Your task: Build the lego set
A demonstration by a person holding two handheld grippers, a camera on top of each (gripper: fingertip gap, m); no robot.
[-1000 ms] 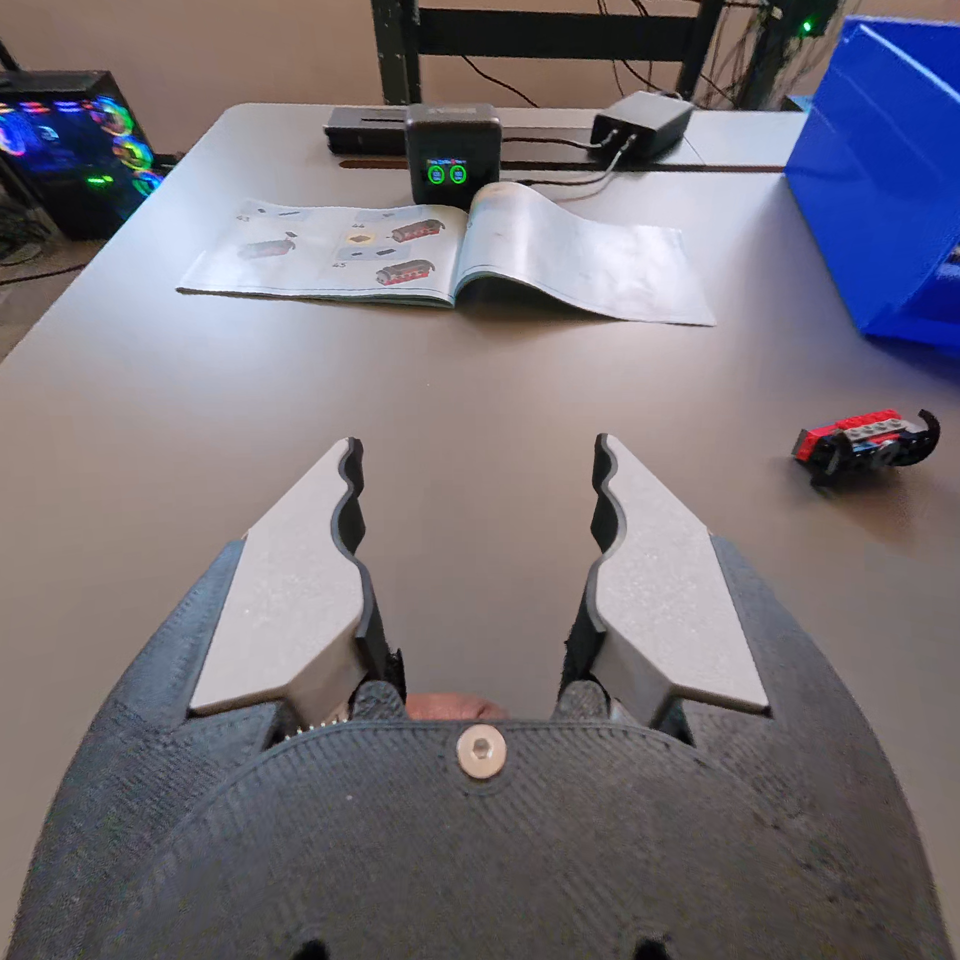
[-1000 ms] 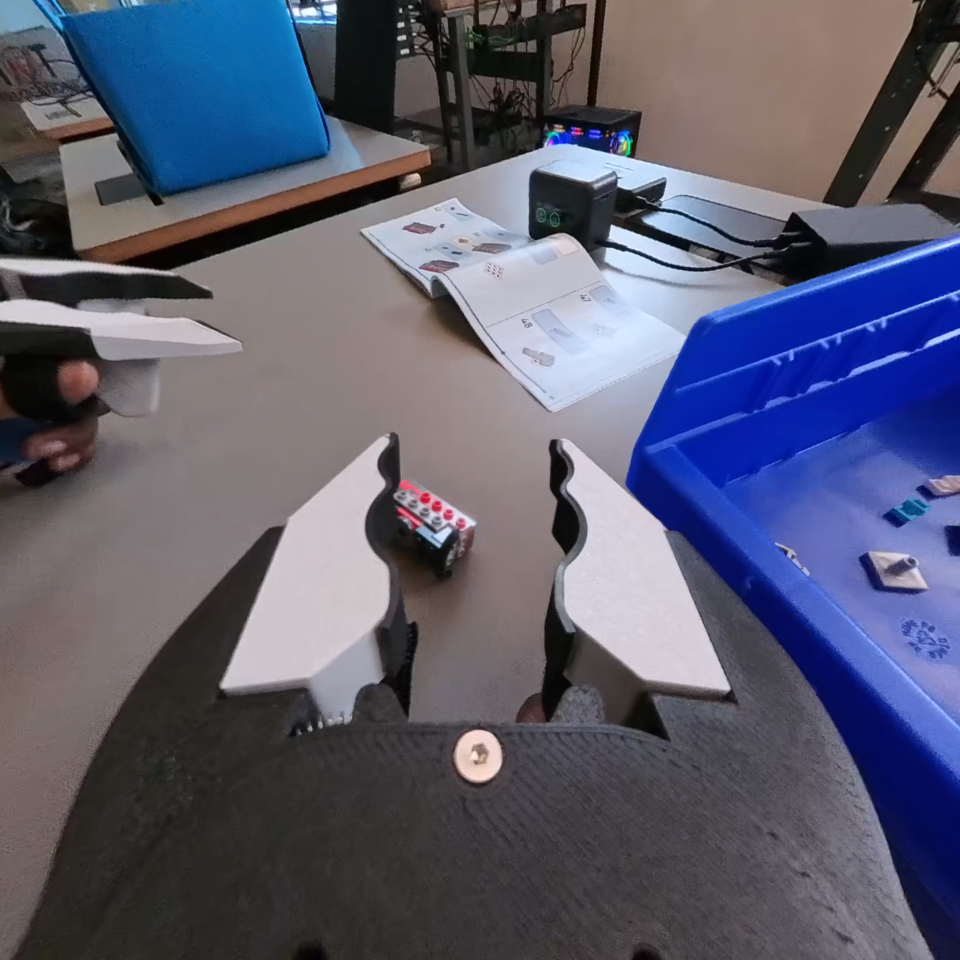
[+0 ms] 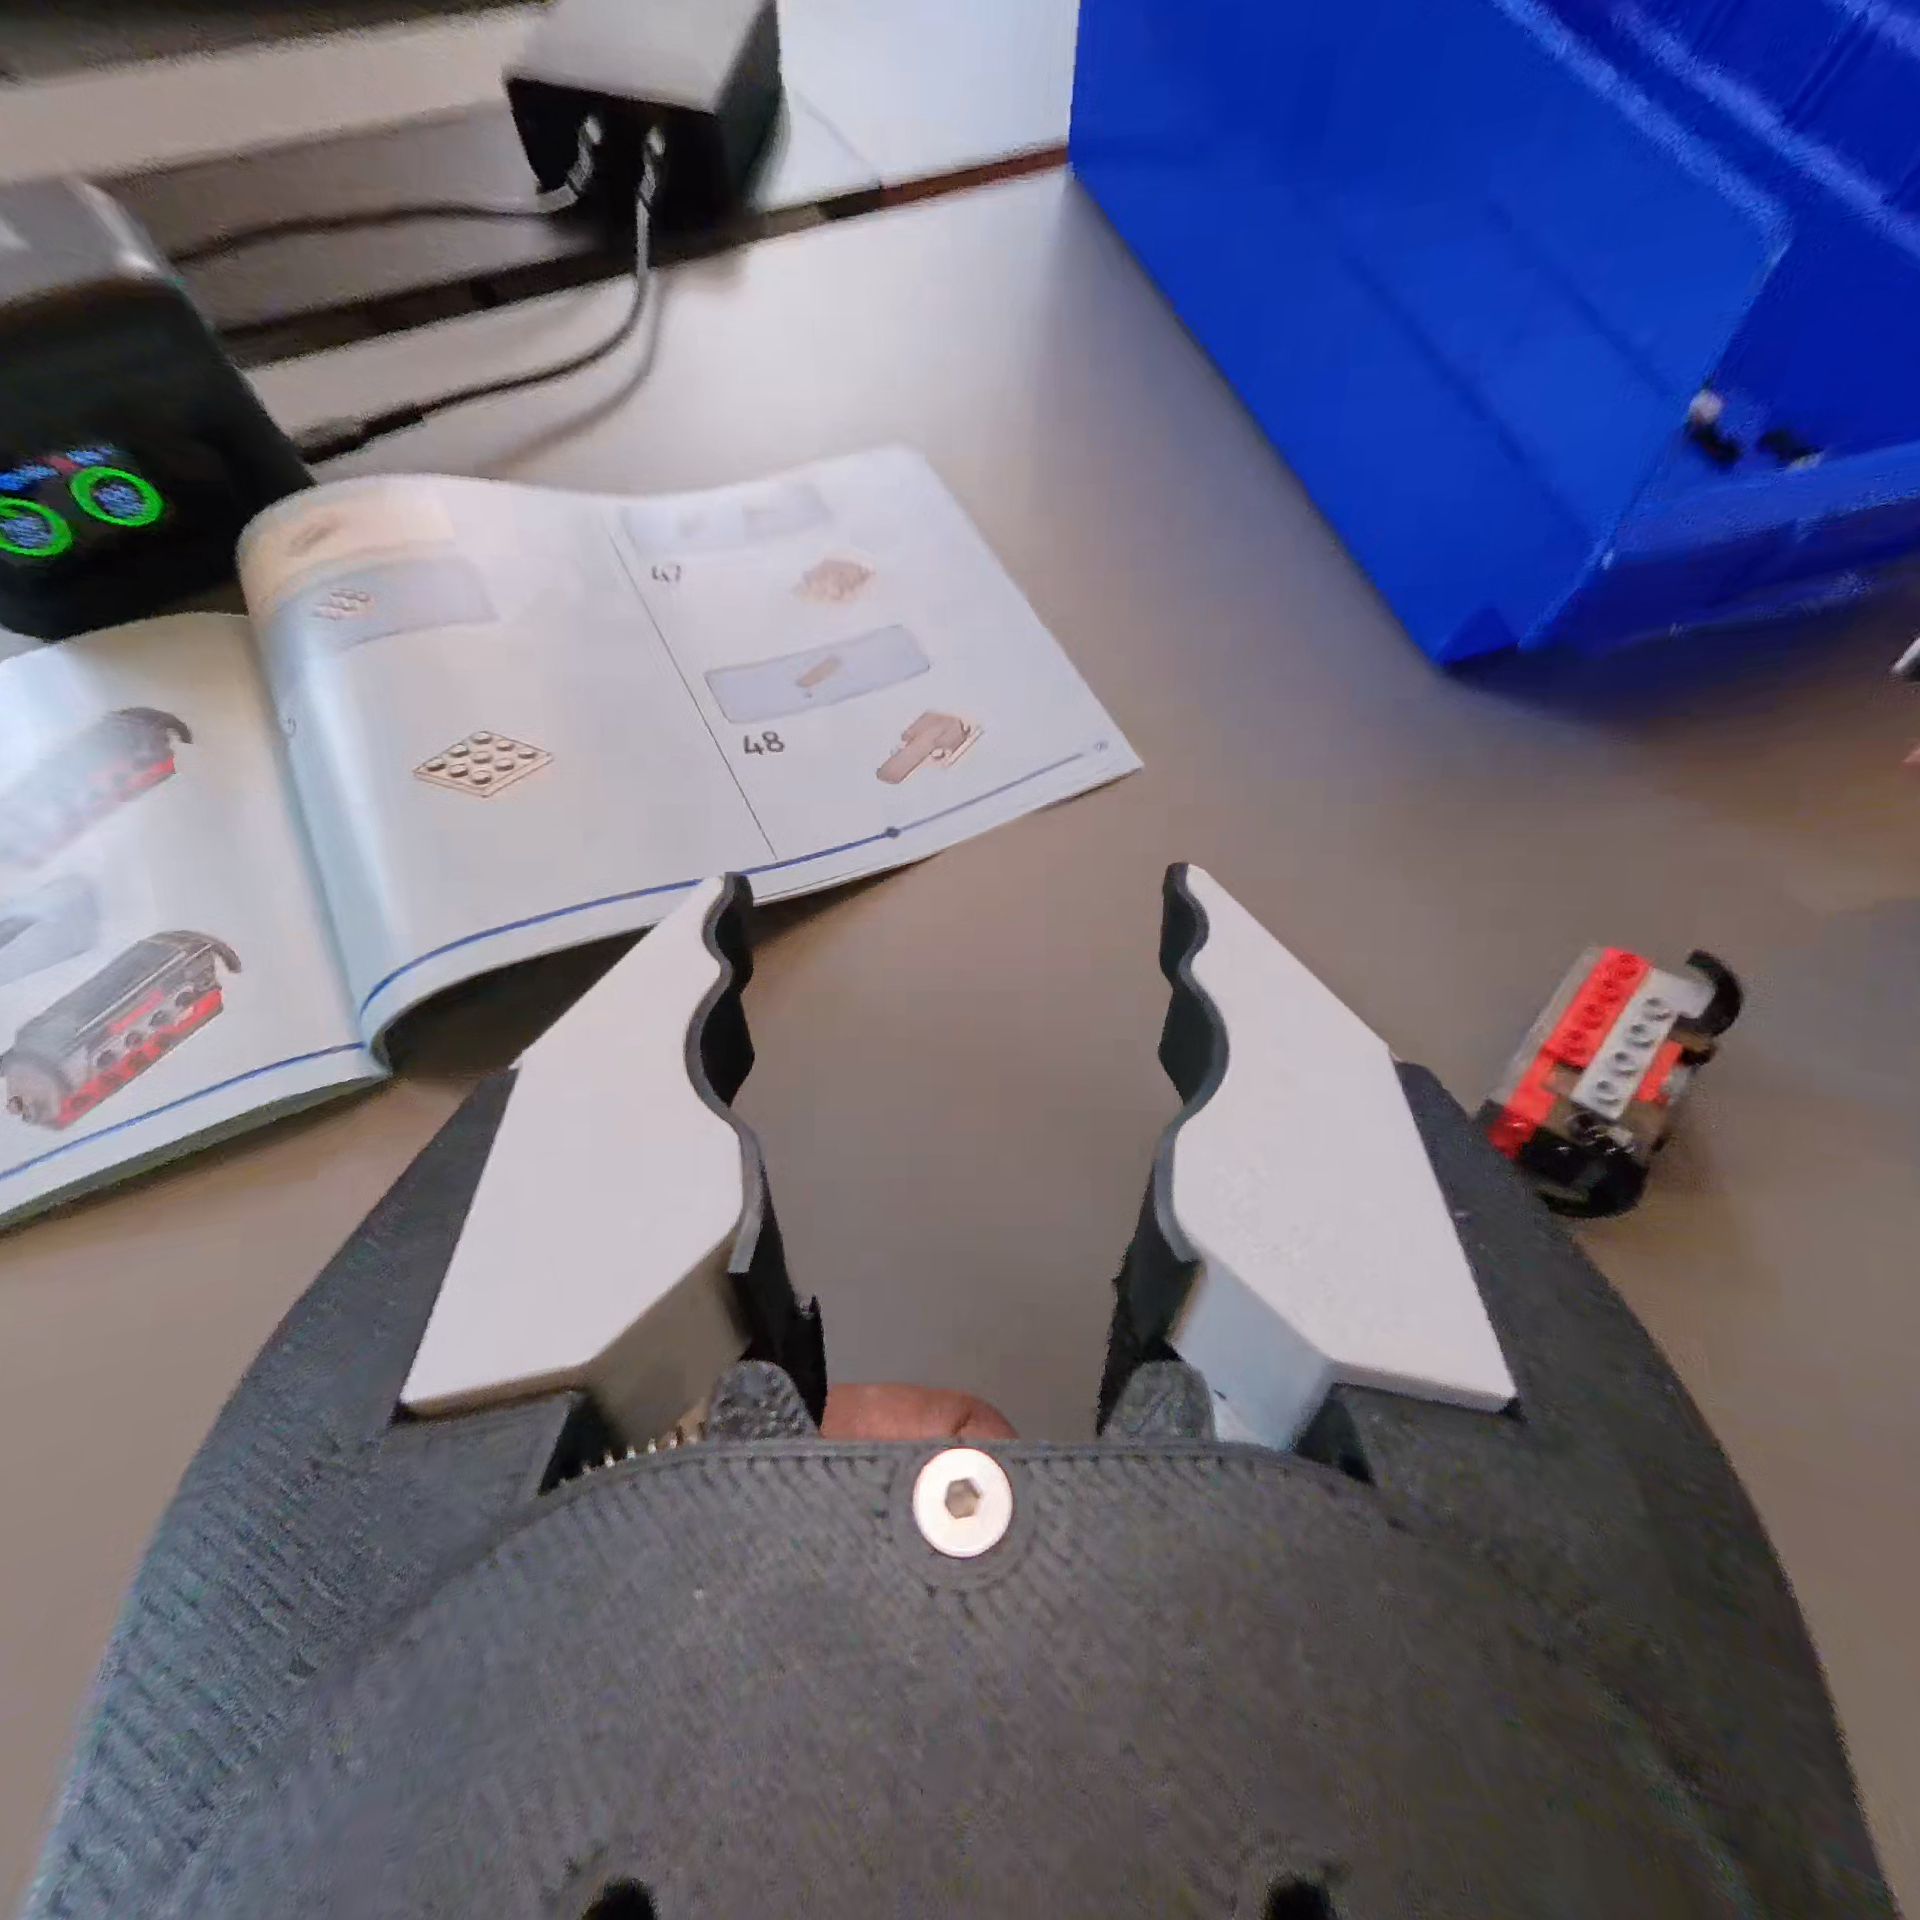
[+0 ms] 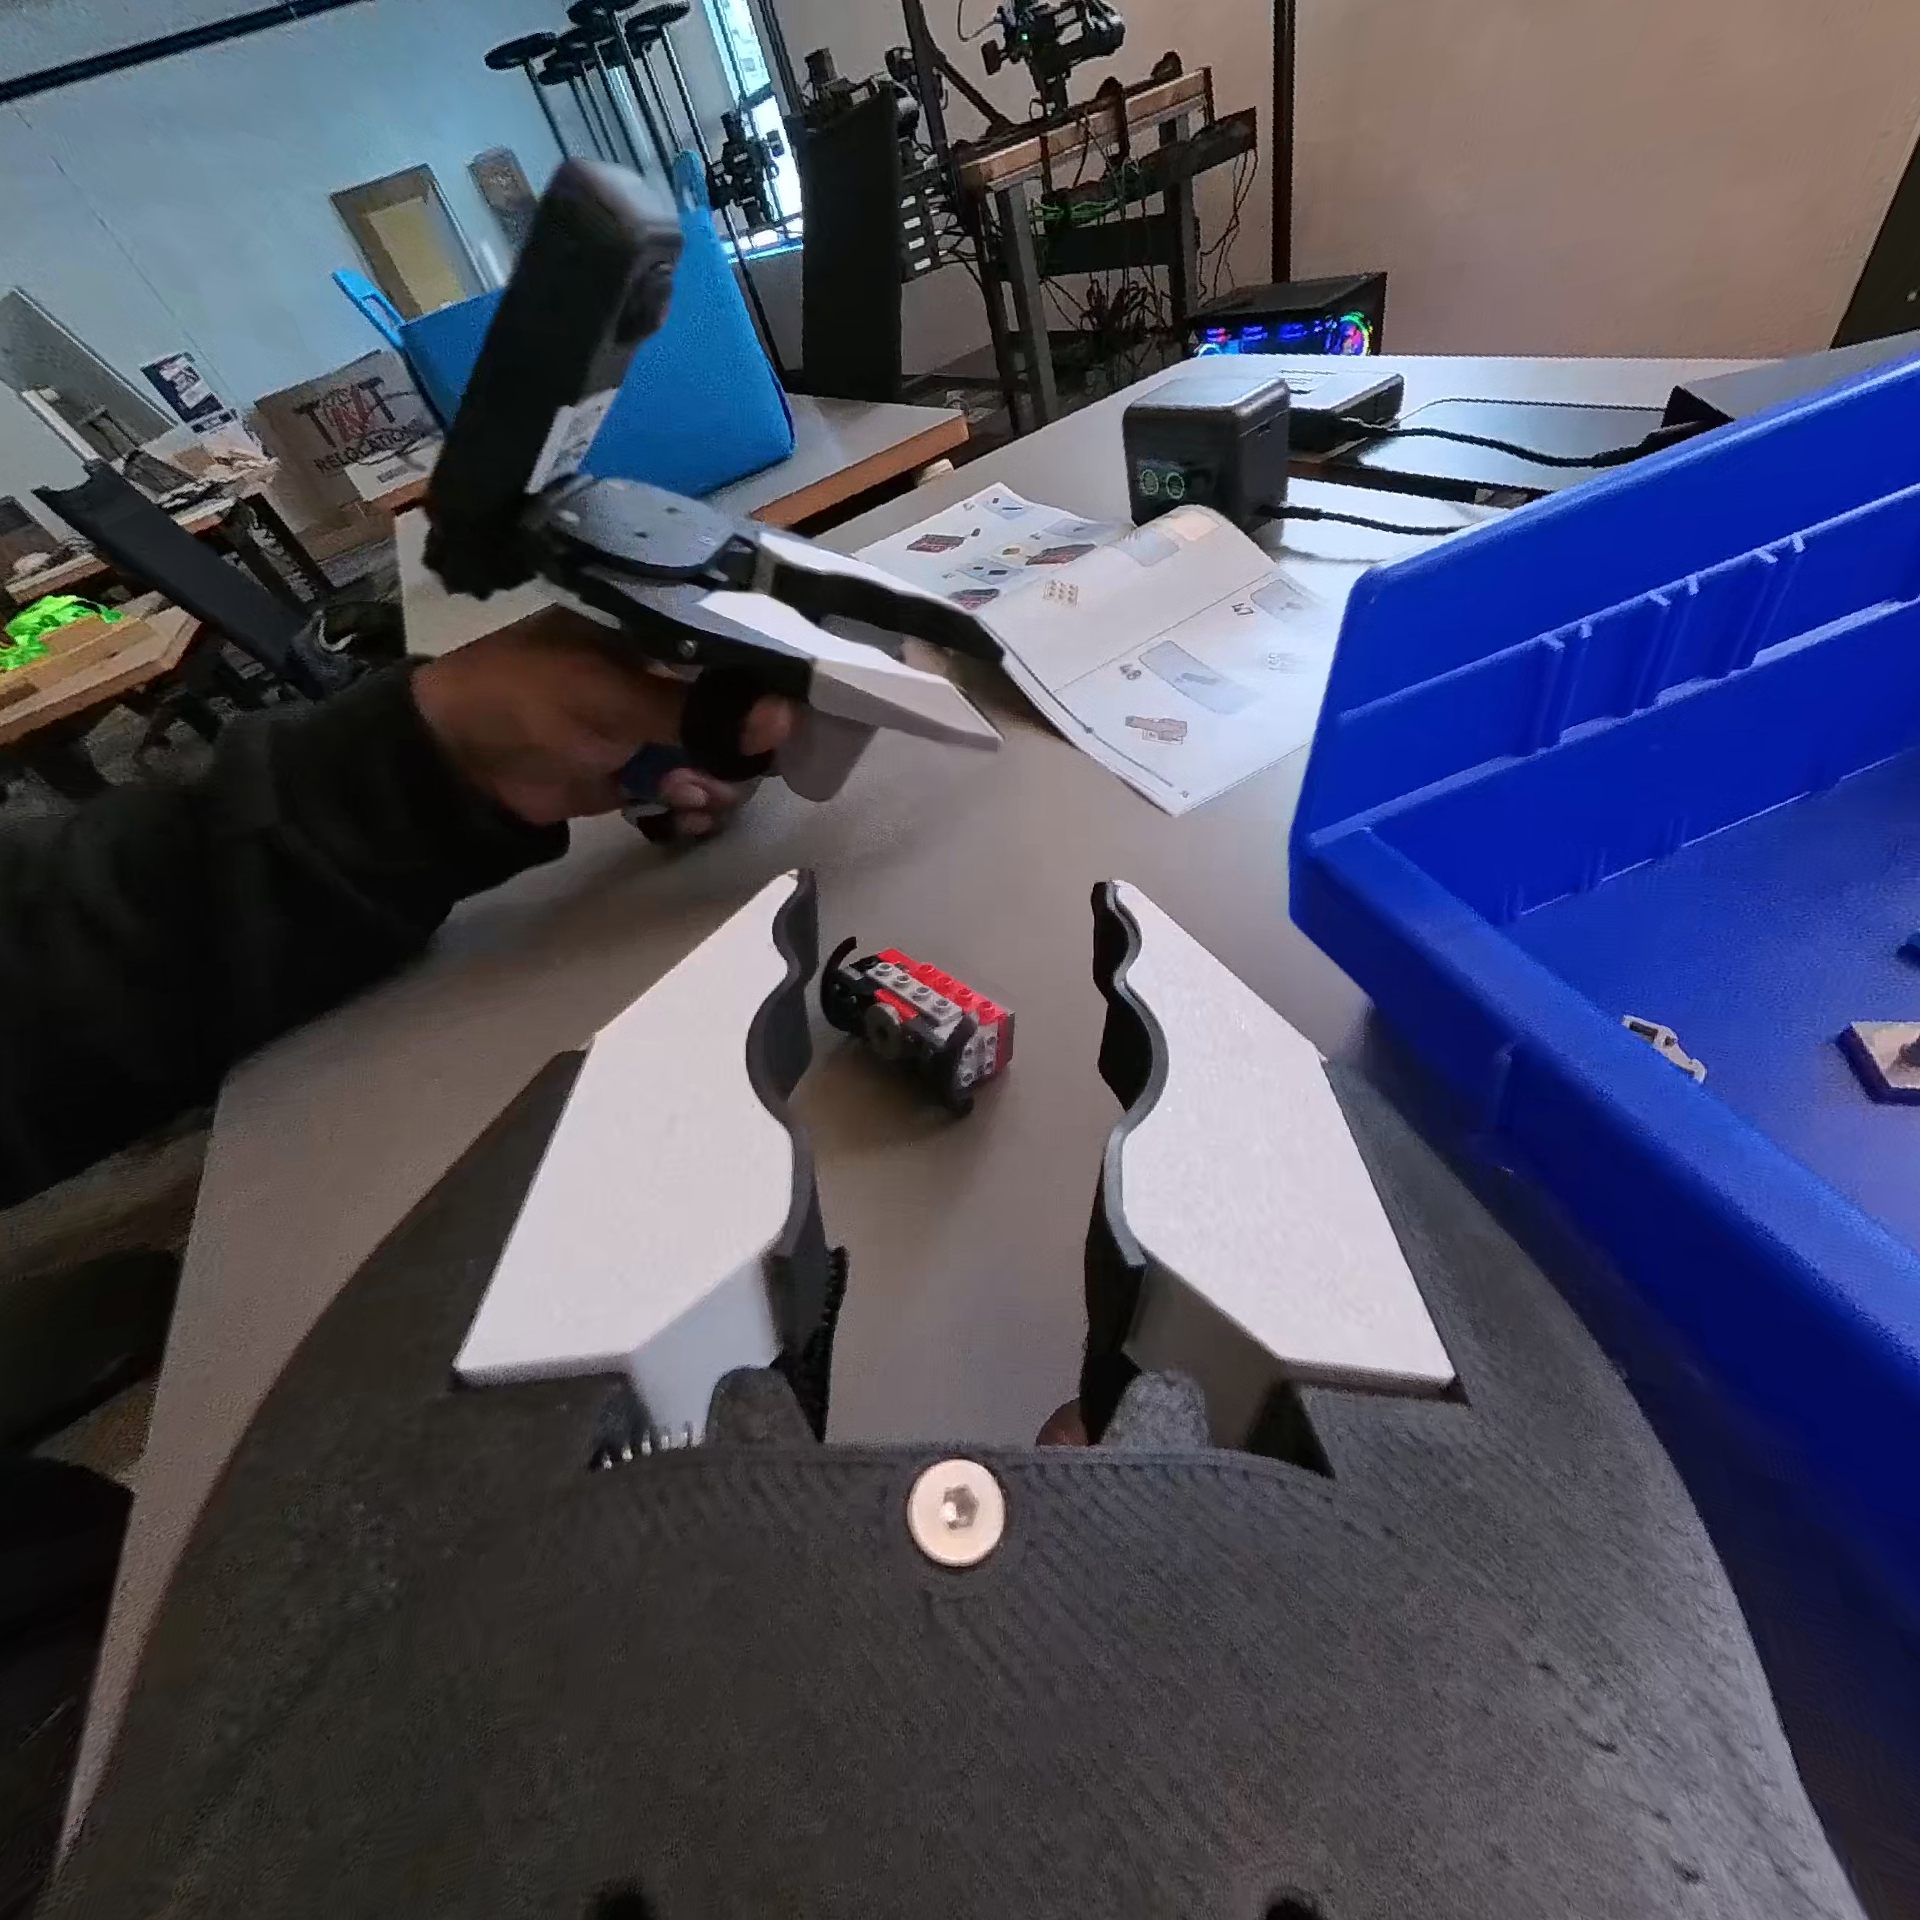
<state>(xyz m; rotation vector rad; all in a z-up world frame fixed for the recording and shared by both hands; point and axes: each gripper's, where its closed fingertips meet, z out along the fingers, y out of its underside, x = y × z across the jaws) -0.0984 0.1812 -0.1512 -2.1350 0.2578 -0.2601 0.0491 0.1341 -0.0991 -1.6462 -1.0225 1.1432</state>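
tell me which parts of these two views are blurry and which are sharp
Left wrist view: the black adapter and the cube device at the top are motion-smeared, the booklet is softer, and the left gripper is crisp. Right wrist view: the right gripper and lego model are sharp; the person's hand is blurred.
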